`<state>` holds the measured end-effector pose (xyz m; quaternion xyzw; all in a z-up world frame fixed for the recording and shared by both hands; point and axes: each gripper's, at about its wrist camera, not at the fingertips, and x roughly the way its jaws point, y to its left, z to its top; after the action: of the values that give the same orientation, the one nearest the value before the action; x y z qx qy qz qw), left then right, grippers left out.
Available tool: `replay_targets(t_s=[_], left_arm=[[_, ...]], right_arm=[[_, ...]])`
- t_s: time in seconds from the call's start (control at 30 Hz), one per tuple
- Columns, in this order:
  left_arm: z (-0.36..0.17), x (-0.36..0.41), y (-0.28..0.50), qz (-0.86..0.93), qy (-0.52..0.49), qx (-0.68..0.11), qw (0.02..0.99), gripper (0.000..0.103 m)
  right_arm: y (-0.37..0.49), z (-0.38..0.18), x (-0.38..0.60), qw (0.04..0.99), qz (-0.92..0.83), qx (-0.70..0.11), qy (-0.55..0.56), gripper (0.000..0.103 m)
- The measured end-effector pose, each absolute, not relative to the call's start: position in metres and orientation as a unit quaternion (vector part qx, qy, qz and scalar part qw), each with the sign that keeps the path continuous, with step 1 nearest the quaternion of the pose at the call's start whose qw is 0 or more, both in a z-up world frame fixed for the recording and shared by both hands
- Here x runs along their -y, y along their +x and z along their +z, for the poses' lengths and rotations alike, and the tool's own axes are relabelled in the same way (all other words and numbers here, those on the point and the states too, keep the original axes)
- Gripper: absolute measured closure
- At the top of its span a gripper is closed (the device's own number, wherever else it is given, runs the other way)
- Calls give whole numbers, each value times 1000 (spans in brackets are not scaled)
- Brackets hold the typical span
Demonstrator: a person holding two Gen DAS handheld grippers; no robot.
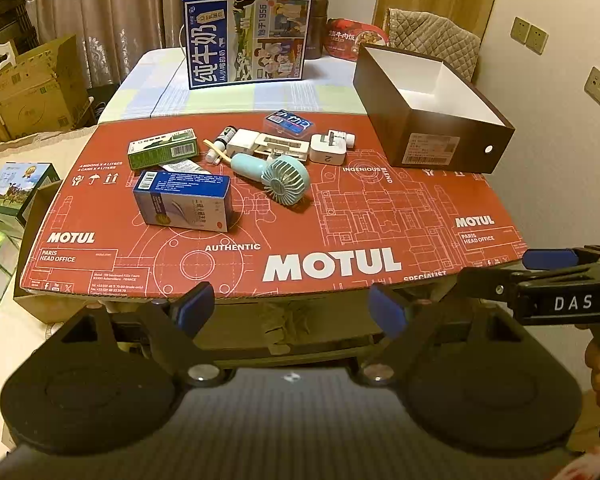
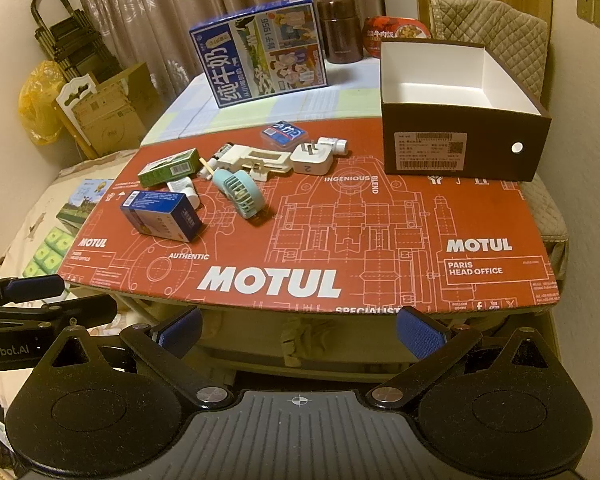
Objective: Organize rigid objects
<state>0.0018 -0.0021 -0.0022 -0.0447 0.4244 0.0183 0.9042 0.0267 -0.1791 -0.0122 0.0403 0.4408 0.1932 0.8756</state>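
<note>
A red MOTUL cardboard sheet (image 1: 340,216) covers the table. On its far left lie a blue box (image 1: 182,200), a green box (image 1: 162,149), a light-blue hand fan (image 1: 278,176), a white charger plug (image 1: 327,151), a white rectangular device (image 1: 266,145), a small white bottle (image 1: 220,144) and a blue card case (image 1: 289,122). An open brown box (image 1: 432,120) with a white inside stands at the far right. My left gripper (image 1: 292,306) is open and empty before the near edge. My right gripper (image 2: 300,330) is open and empty beside it.
A large blue milk carton box (image 1: 246,38), a brown jar (image 2: 342,30) and a red food bowl (image 2: 396,32) stand on the table's far end. Cardboard boxes (image 1: 36,88) stand on the left. A padded chair (image 1: 432,36) is behind the brown box.
</note>
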Motion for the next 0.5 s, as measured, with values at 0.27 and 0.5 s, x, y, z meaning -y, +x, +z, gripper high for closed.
replay_targets(t_s=[0.27, 0.5], left_arm=[[-4, -1, 1, 18, -46, -423, 905, 21], [-4, -1, 0, 18, -45, -423, 905, 21]], right_arm=[[27, -12, 177, 876, 194, -440, 40, 2], [30, -11, 172, 876, 192, -440, 38, 2]])
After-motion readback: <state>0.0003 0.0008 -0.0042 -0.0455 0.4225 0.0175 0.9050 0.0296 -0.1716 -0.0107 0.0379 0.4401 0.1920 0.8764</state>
